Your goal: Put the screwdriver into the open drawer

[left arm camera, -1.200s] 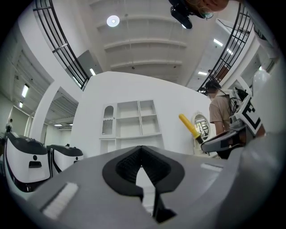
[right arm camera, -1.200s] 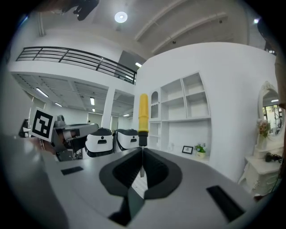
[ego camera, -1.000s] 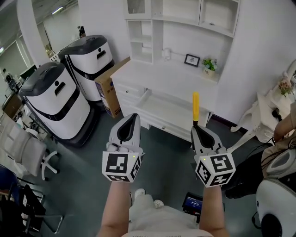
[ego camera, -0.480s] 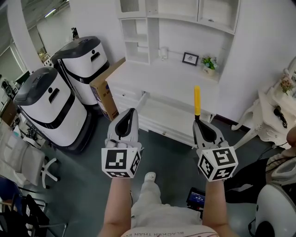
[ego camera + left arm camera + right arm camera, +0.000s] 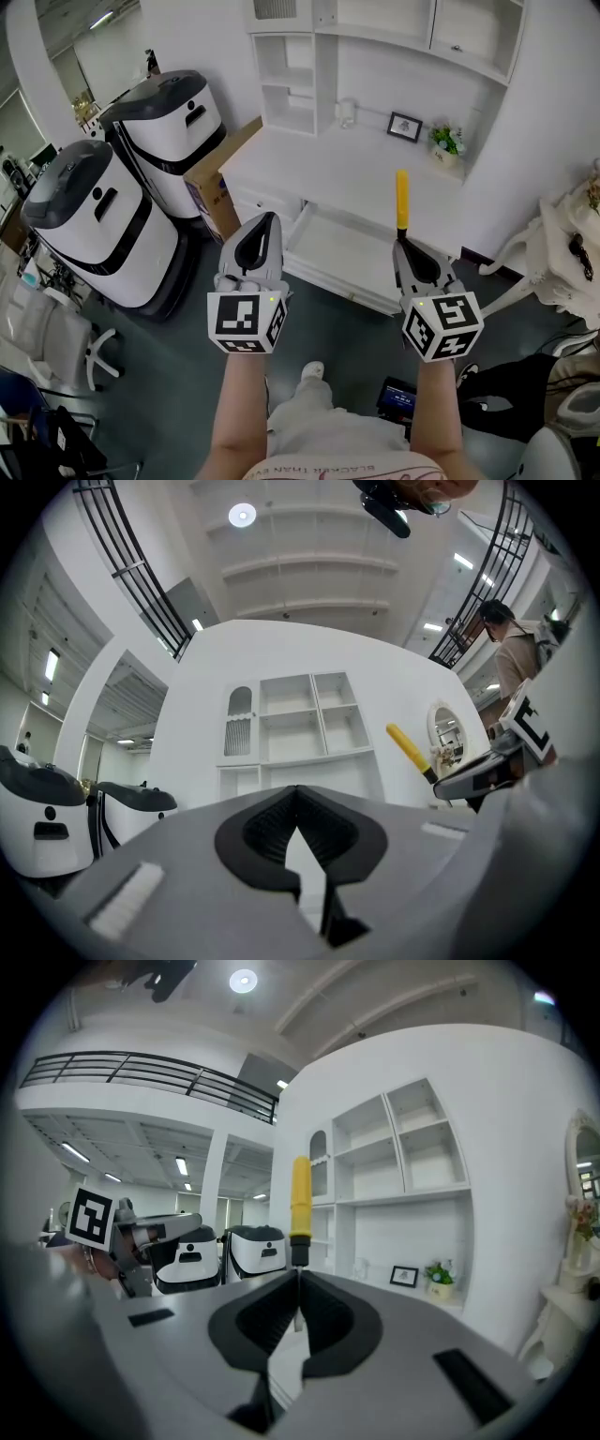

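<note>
The screwdriver handle looks smooth plastic, the desk matt white.

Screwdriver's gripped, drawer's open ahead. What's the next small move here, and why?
Probably carry the right gripper forward until it is over the drawer. It is shut on the screwdriver, yellow handle pointing ahead, and the head view shows floor between the person and the drawer front, so letting go now would likely miss.

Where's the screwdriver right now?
In the head view the screwdriver is right of centre, clamped by its shaft in the right gripper, with its yellow handle pointing ahead toward the white desk's open drawer.
</note>
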A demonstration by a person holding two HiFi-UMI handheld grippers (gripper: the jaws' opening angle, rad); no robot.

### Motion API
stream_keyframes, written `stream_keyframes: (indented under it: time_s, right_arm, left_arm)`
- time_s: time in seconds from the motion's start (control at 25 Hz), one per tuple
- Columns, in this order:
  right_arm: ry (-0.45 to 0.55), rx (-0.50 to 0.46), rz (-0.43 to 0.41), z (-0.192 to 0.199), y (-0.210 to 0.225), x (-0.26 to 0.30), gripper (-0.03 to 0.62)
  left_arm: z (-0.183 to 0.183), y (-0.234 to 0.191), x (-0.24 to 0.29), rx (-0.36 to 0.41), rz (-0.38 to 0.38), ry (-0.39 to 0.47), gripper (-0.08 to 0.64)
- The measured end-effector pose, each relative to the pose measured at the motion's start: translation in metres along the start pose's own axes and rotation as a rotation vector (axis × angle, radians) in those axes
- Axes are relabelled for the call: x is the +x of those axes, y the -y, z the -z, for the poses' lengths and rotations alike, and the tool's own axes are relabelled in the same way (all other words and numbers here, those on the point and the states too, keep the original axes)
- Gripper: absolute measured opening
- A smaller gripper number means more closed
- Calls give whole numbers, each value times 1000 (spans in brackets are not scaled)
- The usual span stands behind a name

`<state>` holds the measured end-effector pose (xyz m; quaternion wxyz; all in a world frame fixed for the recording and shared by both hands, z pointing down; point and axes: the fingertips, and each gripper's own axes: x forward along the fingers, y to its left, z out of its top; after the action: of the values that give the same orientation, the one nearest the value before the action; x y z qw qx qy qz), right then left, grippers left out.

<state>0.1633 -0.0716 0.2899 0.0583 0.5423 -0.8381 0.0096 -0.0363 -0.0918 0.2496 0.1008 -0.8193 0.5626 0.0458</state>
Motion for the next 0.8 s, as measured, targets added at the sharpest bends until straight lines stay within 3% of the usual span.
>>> stream_keyframes:
  time_s: [0.44,0.8]
  right_arm:
    - [-52,-5,15,-1,-11,112,17]
    - [-123,-23,18,17,-14,164,17]
  left_arm:
    - [43,-97,63,-47,-24,-36,8]
    - [81,-137,98,-100,-30,-72,8]
